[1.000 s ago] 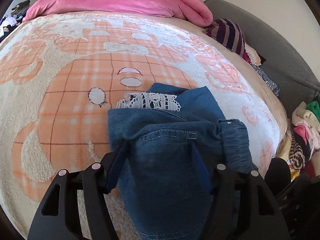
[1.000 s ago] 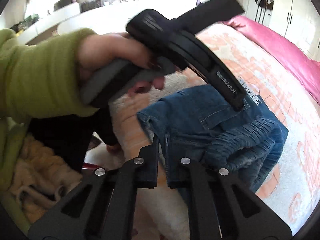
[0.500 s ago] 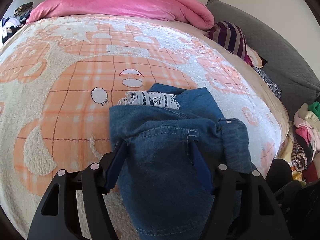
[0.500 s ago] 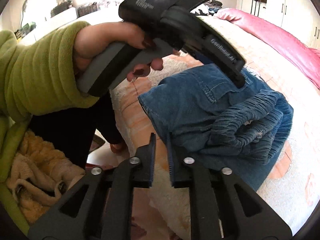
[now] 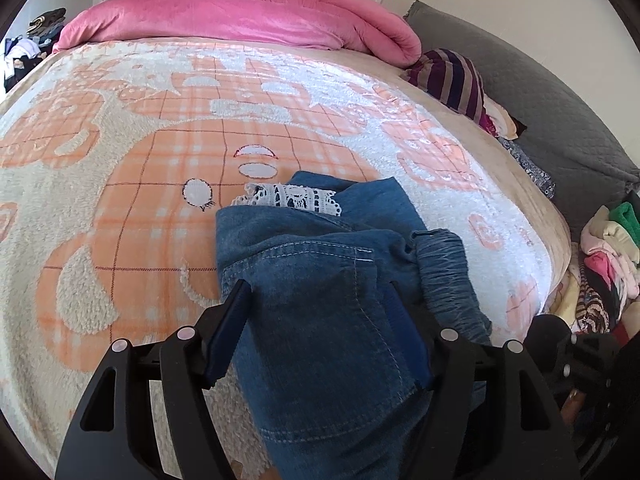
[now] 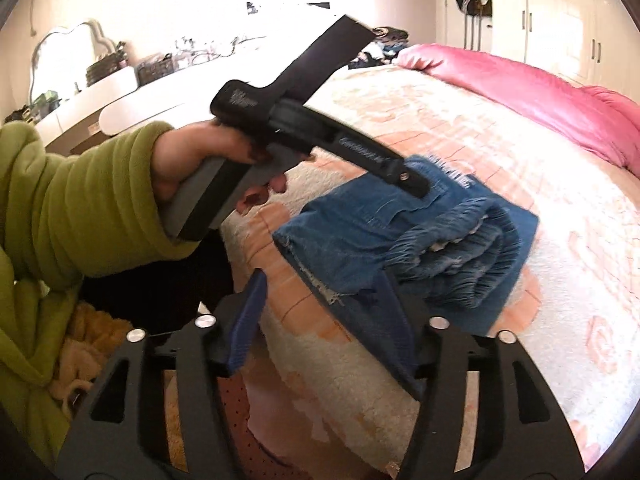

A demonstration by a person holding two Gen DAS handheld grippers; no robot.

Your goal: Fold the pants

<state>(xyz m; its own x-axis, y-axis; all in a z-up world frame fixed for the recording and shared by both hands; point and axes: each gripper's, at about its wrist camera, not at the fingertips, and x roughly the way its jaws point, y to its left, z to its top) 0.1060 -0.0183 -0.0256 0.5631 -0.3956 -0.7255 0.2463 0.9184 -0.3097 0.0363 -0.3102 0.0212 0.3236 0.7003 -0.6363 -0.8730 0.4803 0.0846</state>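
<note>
Blue denim pants [image 5: 320, 304] with a white lace trim [image 5: 292, 198] lie folded in a bundle on the orange and white blanket [image 5: 160, 152], near the bed's front edge. My left gripper [image 5: 320, 296] is open, its fingers spread on either side of the top denim layer. In the right wrist view the pants [image 6: 400, 240] lie ahead with the left gripper resting on them. My right gripper [image 6: 324, 284] is open, with the pants' near corner between its fingers.
A pink duvet [image 5: 248, 16] lies rolled at the head of the bed. A striped garment [image 5: 452, 76] and a grey cover [image 5: 540, 100] lie at the right. Piled clothes [image 5: 608, 252] sit beside the bed. The bed edge [image 6: 320, 380] drops off just ahead.
My right gripper was shut and has opened wide beside the pants' near corner. The left gripper stays open over the denim, drawn back slightly.
</note>
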